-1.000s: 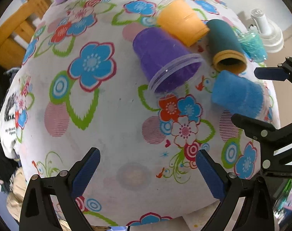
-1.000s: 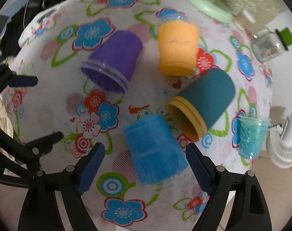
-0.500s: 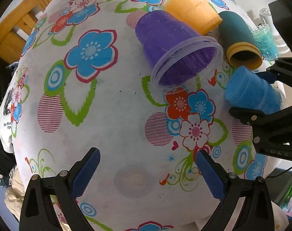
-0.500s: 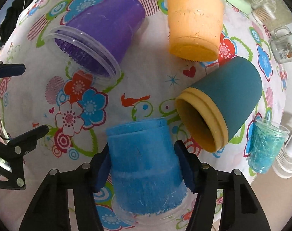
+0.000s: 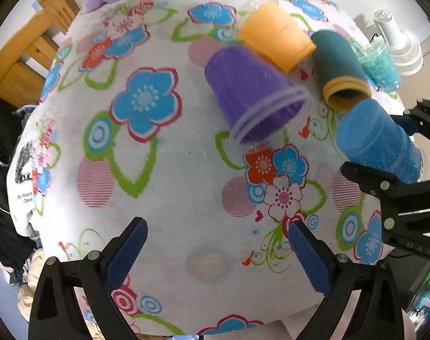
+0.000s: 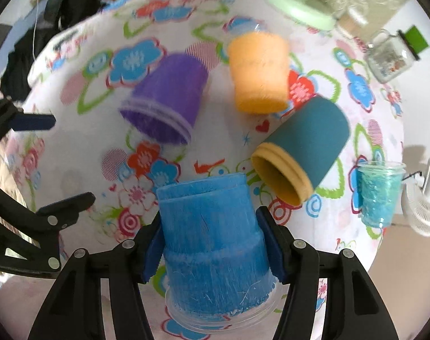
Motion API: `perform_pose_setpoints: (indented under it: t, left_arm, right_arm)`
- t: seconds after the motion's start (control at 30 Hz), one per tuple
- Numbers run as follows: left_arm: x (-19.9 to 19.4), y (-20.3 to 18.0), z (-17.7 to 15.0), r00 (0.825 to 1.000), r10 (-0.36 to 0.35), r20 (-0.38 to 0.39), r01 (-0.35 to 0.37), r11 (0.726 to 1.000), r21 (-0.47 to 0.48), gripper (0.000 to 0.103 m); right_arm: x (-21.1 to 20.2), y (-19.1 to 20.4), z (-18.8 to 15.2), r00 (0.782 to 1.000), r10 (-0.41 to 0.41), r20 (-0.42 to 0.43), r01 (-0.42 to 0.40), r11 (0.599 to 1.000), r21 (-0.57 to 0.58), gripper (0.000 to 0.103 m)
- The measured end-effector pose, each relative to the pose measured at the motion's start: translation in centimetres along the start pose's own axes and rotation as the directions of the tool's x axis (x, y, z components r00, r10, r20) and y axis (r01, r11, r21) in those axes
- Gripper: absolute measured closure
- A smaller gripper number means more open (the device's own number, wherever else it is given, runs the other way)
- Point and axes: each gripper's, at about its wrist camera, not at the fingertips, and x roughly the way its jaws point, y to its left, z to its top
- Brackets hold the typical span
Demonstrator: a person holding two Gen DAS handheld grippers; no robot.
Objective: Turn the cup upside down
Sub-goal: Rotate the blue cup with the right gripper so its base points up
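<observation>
My right gripper is shut on the blue fuzzy cup; its base points away from me and its clear rim is toward the camera. The cup is lifted off the flowered tablecloth. In the left wrist view the same blue cup sits between the right gripper's fingers at the right. My left gripper is open and empty above the cloth near the table's front edge. A purple cup, an orange cup and a teal cup with a yellow rim lie on their sides.
A clear cup of turquoise filling stands upright near the table's right edge. A glass jar with a green lid and a pale green fan base stand at the back. A white fan stands off the table.
My right gripper stayed shut on the blue cup and raised it off the cloth, pulling back from the other cups. My left gripper drew back a little.
</observation>
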Motion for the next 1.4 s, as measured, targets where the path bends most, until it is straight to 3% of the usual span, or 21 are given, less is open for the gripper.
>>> perform_pose_setpoints:
  t: [0.27,0.6,0.8,1.07,1.3,1.4]
  left_arm:
    - [-3.9,0.0,0.5,0.998,-0.017,0.062,0.015,0.999,0.029,0.002]
    - [-9.0,0.4,0.5,0.982,-0.039,0.187,0.03,0.998,0.049,0.003]
    - [-11.1,0.5,0.2,0.963,-0.03,0.268,0.019,0.999,0.042,0.003]
    - [-12.5,-0.1,-1.4,0.919,0.026,0.393,-0.055,0.996,0.065,0.003]
    - [-11.2,0.1,-2.0,0.894,0.008,0.448,-0.038,0.998,0.058,0.003]
    - [-10.4,0.5,-2.2,0.882,0.02,0.471,-0.038,0.999,0.028,0.003]
  right_arm:
    - [-4.4,-0.2,-0.7,0.992,-0.014,0.123,0.002,0.995,0.099,0.039]
    - [-8.6,0.2,-2.1,0.955,-0.037,0.293,-0.032,0.974,0.226,0.039]
    - [-10.3,0.3,-3.3,0.903,-0.066,0.424,-0.055,0.962,0.267,0.039]
    - [-10.6,0.6,-4.6,0.845,-0.097,0.525,-0.097,0.939,0.329,0.039]
    - [-10.1,1.5,-5.7,0.768,-0.188,0.612,-0.069,0.926,0.372,0.039]
    - [-8.9,1.3,-5.9,0.762,-0.2,0.615,-0.078,0.915,0.395,0.039]
